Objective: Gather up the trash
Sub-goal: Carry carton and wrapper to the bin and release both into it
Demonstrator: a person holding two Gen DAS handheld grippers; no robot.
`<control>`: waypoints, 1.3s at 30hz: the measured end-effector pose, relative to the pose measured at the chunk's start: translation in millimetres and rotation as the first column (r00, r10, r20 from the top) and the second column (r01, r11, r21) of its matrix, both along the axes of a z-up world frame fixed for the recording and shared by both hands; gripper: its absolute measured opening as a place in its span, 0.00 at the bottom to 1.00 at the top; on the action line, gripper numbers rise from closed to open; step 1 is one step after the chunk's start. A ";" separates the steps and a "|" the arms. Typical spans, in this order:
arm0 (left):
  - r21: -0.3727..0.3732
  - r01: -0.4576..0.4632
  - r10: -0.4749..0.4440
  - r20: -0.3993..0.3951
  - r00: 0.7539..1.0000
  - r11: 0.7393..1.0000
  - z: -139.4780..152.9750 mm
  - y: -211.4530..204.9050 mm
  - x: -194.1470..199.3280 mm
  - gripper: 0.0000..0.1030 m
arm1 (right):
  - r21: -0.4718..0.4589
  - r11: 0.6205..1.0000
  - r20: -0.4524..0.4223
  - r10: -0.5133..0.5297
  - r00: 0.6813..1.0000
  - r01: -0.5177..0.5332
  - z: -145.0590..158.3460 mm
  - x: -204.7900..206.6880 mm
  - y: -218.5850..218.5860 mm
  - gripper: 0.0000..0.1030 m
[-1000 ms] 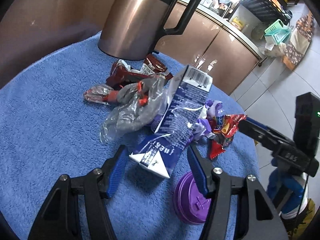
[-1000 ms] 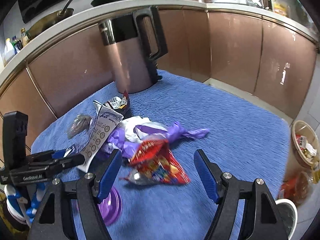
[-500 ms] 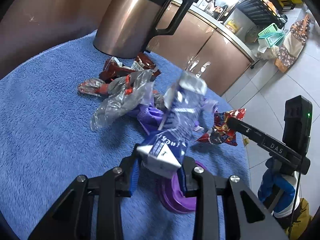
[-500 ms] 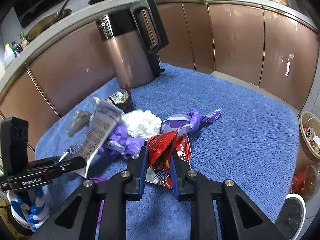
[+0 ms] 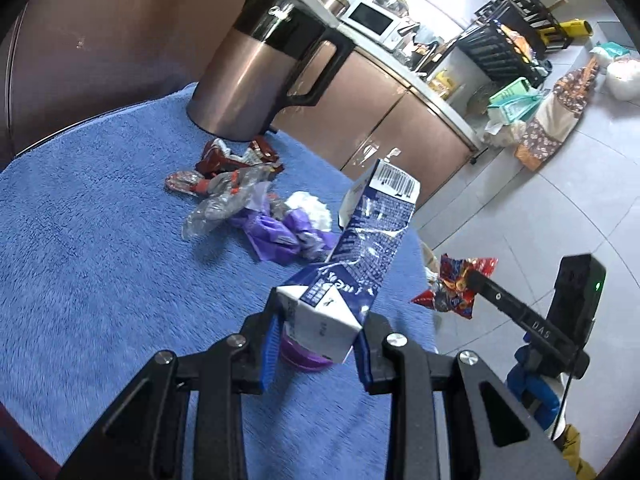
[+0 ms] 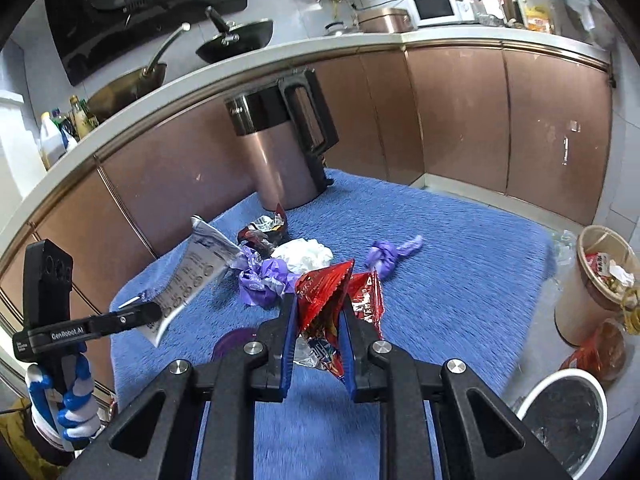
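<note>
My left gripper (image 5: 316, 344) is shut on a crushed blue and white milk carton (image 5: 360, 256), lifted off the blue towel (image 5: 100, 264). The carton (image 6: 196, 272) also shows at the left in the right wrist view. My right gripper (image 6: 318, 344) is shut on a red snack wrapper (image 6: 324, 300), raised above the towel (image 6: 460, 264); the wrapper (image 5: 456, 284) appears at the right in the left wrist view. Left on the towel are purple gloves (image 5: 280, 232), a white tissue wad (image 6: 304, 254), clear plastic (image 5: 224, 204), dark red wrappers (image 5: 236, 156) and a purple lid (image 6: 232, 344).
A copper kettle (image 5: 256, 76) stands at the towel's far edge. On the floor to the right are a beige bin (image 6: 596, 280) holding trash and a white bin with a black liner (image 6: 564, 408). Copper cabinets (image 6: 460, 112) run behind.
Both grippers closed from wide open, the left on the carton and the right on the red wrapper. Both then rose and pulled back, lifting their items off the towel.
</note>
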State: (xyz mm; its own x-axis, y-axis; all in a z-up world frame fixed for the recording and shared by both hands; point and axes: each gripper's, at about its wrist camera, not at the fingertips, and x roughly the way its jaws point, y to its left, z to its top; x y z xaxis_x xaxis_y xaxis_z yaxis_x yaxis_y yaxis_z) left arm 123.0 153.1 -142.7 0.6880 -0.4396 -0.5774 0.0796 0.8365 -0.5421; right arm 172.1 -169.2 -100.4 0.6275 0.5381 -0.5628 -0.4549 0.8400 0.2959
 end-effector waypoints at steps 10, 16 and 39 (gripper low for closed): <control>0.059 0.117 -0.120 0.040 0.992 0.991 33.2 -67.0 -12.4 0.29 | -0.017 0.984 0.065 -0.174 0.983 0.176 4.8 -58.7 -84.8 0.18; 0.119 0.276 -0.279 0.004 0.960 0.954 35.6 -161.7 10.3 0.29 | -0.011 0.931 0.028 -0.365 0.931 0.365 -19.9 -67.3 -170.5 0.18; 0.222 0.558 -0.517 -0.217 0.828 0.799 -35.5 -457.0 95.4 0.38 | -0.044 0.764 -0.145 -0.642 0.753 0.643 -116.3 -47.6 -315.2 0.44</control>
